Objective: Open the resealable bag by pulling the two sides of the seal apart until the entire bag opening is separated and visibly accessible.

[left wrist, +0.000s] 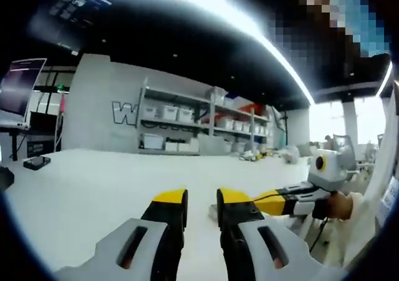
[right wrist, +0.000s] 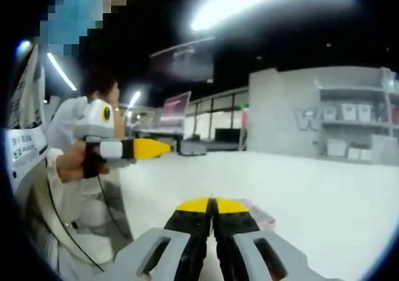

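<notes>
Over the white table [left wrist: 81, 194], near its front edge, both grippers hover above the surface. Left gripper [left wrist: 202, 200], left gripper view: yellow-tipped jaws stand apart with a clear gap, nothing between them. Coming in from the right of that view, the right gripper [left wrist: 274, 201] is held in a hand [left wrist: 340, 205], its yellow tip just beside the left gripper's right jaw; a small pale patch lies on the table between the tips, too blurred to identify. Right gripper [right wrist: 214, 207], right gripper view: jaws pressed together tip to tip; whether they pinch anything cannot be told. Resealable bag [right wrist: 257, 214]: a flat, clear, reddish-tinted sheet lying on the table just beyond and right of the closed tips, seal state not readable. Left gripper [right wrist: 163, 148] enters from the left of this view, well above the bag. Background: grey wall and shelves [left wrist: 187, 128] with white bins.
</notes>
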`<move>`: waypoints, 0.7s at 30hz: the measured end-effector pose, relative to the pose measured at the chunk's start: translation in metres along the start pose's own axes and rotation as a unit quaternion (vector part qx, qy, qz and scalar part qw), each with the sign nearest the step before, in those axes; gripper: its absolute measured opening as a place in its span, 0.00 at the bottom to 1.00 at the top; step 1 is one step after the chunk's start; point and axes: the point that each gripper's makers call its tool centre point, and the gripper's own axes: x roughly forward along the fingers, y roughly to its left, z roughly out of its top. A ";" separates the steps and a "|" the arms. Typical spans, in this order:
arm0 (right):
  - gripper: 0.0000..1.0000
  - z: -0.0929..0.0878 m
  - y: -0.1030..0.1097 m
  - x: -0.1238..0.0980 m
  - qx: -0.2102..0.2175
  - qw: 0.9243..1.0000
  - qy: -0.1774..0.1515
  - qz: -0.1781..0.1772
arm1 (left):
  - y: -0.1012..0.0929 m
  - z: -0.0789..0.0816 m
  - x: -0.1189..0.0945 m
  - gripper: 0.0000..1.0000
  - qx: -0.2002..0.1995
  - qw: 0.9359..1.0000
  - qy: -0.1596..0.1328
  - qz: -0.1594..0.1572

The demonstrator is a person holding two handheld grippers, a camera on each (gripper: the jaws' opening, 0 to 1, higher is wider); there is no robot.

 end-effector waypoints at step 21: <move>0.00 0.014 -0.004 0.000 0.020 0.999 -0.027 -0.002 | 0.003 -0.011 0.004 0.67 0.030 0.999 -0.001 0.013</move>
